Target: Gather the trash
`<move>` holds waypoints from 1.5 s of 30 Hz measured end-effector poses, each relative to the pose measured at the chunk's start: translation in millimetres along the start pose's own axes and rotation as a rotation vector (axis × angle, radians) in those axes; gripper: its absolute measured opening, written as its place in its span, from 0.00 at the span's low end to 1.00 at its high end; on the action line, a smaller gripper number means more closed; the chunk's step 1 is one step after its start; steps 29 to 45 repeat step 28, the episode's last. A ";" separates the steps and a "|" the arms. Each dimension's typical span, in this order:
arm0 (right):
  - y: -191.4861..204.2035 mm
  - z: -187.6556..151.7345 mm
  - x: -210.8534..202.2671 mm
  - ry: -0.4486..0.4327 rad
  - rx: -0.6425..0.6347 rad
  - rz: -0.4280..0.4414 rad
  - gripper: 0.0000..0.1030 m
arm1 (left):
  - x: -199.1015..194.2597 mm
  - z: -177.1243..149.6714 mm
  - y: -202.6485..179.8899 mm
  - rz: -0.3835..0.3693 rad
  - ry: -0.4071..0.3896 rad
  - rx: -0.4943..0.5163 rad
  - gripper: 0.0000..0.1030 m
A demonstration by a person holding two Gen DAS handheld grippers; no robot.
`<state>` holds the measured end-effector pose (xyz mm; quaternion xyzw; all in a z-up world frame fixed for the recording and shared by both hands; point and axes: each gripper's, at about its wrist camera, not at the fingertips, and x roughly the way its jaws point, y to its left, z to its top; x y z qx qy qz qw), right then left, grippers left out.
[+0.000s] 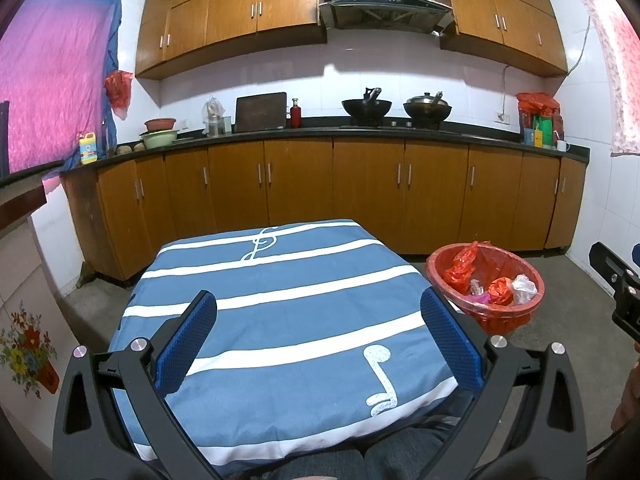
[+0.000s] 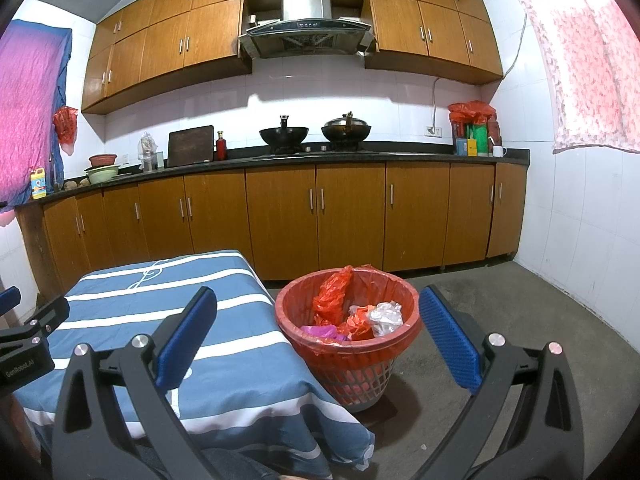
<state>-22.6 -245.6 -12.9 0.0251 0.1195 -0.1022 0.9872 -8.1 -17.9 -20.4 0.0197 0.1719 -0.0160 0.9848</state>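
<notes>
Both hand-held grippers gape, grasping nothing: the left hand-held gripper (image 1: 318, 334) above a blue-and-white striped tablecloth (image 1: 280, 304), the right hand-held gripper (image 2: 318, 334) before a red-lined wastebasket (image 2: 347, 354) at frame centre, where crumpled plastic trash (image 2: 385, 317) lies inside.

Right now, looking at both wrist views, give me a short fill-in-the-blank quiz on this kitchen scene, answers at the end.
1. The bin stands on the floor to the ___ of the table.
2. The bin's liner is ___ in colour.
3. The left gripper and right gripper are both ___.
4. On the stove stand two ___.

Answers: right; red; open; woks
</notes>
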 end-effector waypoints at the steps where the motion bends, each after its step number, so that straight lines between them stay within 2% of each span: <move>1: 1.1 0.5 -0.7 0.000 0.000 0.001 0.96 | -0.1 -0.2 0.4 0.001 0.000 0.000 0.98; 45: 11.8 -6.0 -5.4 0.007 -0.002 0.006 0.96 | 5.0 1.3 12.4 -0.011 0.021 -0.022 0.98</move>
